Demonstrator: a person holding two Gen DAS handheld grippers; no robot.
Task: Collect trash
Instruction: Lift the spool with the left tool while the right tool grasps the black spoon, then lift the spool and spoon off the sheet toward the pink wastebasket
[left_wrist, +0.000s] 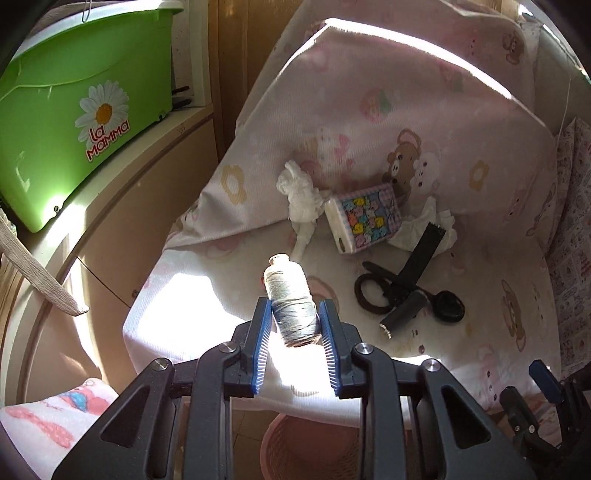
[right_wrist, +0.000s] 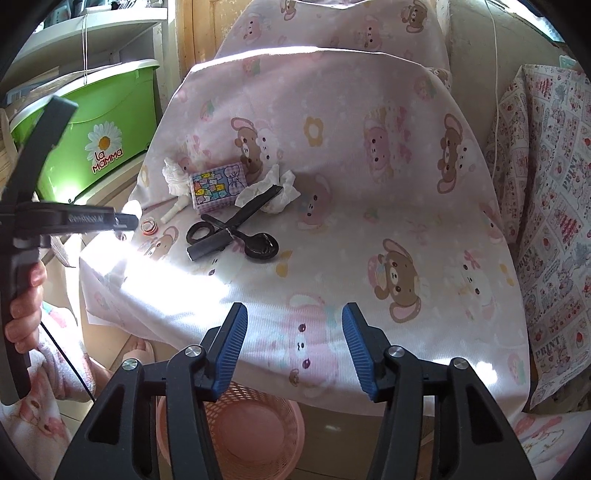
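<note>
My left gripper (left_wrist: 294, 318) is shut on a spool of grey thread (left_wrist: 290, 302) and holds it above the front edge of the covered seat (left_wrist: 480, 295). A crumpled white tissue (left_wrist: 301, 194) lies at the back left of the seat, beside a colourful patterned box (left_wrist: 365, 218). A second crumpled tissue (left_wrist: 430, 229) lies under the scissors' blade. My right gripper (right_wrist: 294, 345) is open and empty above the seat's front edge. A pink mesh bin (right_wrist: 251, 432) stands on the floor below it. The tissues also show in the right wrist view (right_wrist: 175, 179) (right_wrist: 275, 194).
Black scissors (left_wrist: 408, 291) lie open on the seat, right of the spool, with a black tube (left_wrist: 402, 314) across them. A green plastic tub (left_wrist: 70, 122) sits on a ledge to the left. A patterned cloth (right_wrist: 550, 206) hangs at the right.
</note>
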